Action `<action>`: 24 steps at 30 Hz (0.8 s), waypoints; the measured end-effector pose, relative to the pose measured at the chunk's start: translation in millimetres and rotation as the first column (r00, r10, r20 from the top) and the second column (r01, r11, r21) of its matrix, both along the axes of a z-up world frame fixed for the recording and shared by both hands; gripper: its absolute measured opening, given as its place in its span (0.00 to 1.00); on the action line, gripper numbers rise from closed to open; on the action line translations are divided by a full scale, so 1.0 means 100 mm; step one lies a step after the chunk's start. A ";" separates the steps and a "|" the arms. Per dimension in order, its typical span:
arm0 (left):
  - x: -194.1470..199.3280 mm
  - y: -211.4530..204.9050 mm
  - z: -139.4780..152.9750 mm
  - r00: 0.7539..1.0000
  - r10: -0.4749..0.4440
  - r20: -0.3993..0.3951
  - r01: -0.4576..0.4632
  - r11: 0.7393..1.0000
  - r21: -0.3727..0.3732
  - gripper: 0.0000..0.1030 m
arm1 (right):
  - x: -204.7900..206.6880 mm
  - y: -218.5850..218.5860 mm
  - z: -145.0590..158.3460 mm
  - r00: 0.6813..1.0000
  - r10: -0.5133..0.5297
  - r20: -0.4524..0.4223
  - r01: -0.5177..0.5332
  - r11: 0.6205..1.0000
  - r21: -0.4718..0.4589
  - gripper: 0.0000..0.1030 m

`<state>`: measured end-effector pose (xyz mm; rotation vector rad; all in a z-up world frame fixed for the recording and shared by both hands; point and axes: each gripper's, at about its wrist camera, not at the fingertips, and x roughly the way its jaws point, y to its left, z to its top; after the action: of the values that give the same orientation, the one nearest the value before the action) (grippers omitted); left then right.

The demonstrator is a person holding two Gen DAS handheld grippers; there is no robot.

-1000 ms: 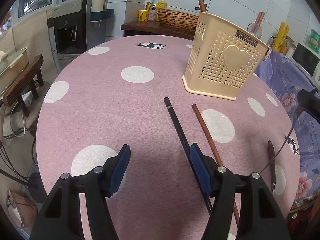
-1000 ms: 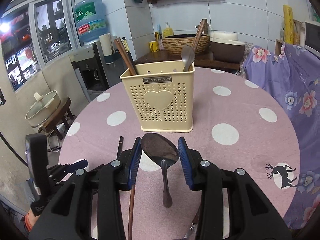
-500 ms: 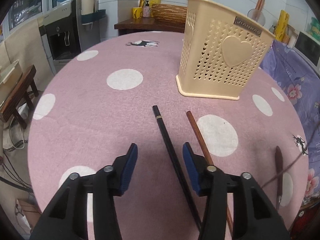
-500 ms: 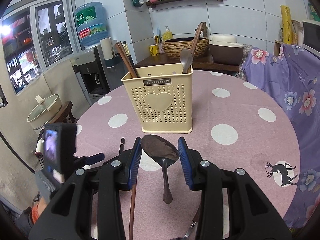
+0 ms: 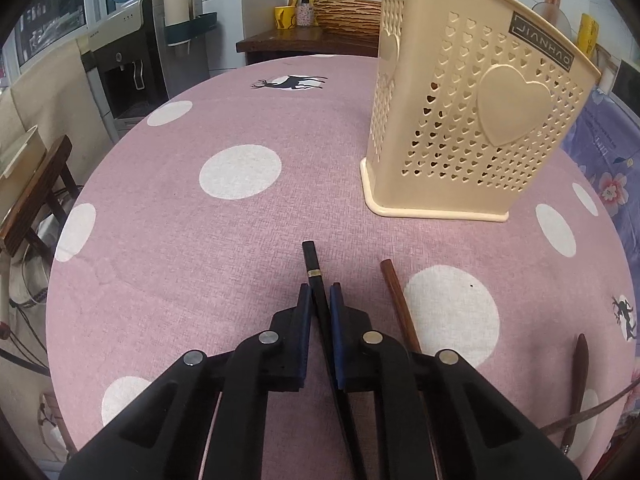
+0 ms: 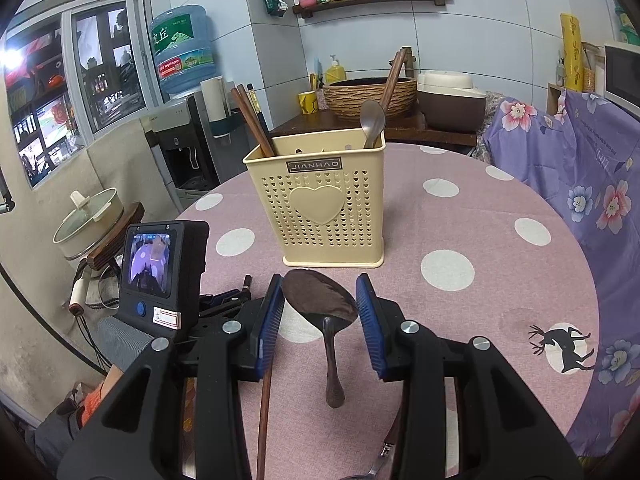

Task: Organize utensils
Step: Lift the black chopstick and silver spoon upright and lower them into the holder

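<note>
Two grippers are occupied, one utensil being held in each.

Nearest the left wrist camera, the left gripper is seen clamped on the black chopstick, its pads having been wide apart over the pink tablecloth a second ago; the pick is judged made, though the chopstick has not yet been lifted. Just beside it, the brown chopstick is left lying flat. The dark spoon is held by its bowl between the pads of the right gripper, as before. Farther off, the cream holder is seen upright, chopsticks and a metal spoon already stowed inside.
</note>
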<state>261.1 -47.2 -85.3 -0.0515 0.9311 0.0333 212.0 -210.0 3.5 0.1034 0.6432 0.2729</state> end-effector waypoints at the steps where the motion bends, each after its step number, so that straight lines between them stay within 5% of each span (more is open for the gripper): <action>1: 0.00 0.00 0.00 1.000 0.002 0.001 -0.002 1.000 0.000 0.09 | 0.00 0.00 0.00 1.000 -0.002 0.000 0.002 1.000 -0.001 0.37; 15: 0.03 0.03 0.03 1.000 0.004 0.000 -0.004 0.997 -0.078 0.08 | 0.02 -0.01 0.00 1.000 -0.012 0.005 0.012 1.000 -0.007 0.37; 24: -0.27 0.12 0.52 0.991 -0.038 0.130 0.061 0.982 -0.177 0.08 | 0.03 -0.02 0.02 1.000 -0.018 0.008 0.018 1.000 -0.001 0.37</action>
<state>234.5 -35.3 -33.0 -0.1968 0.8063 -0.1007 214.7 -212.0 5.0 0.1069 0.6341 0.2557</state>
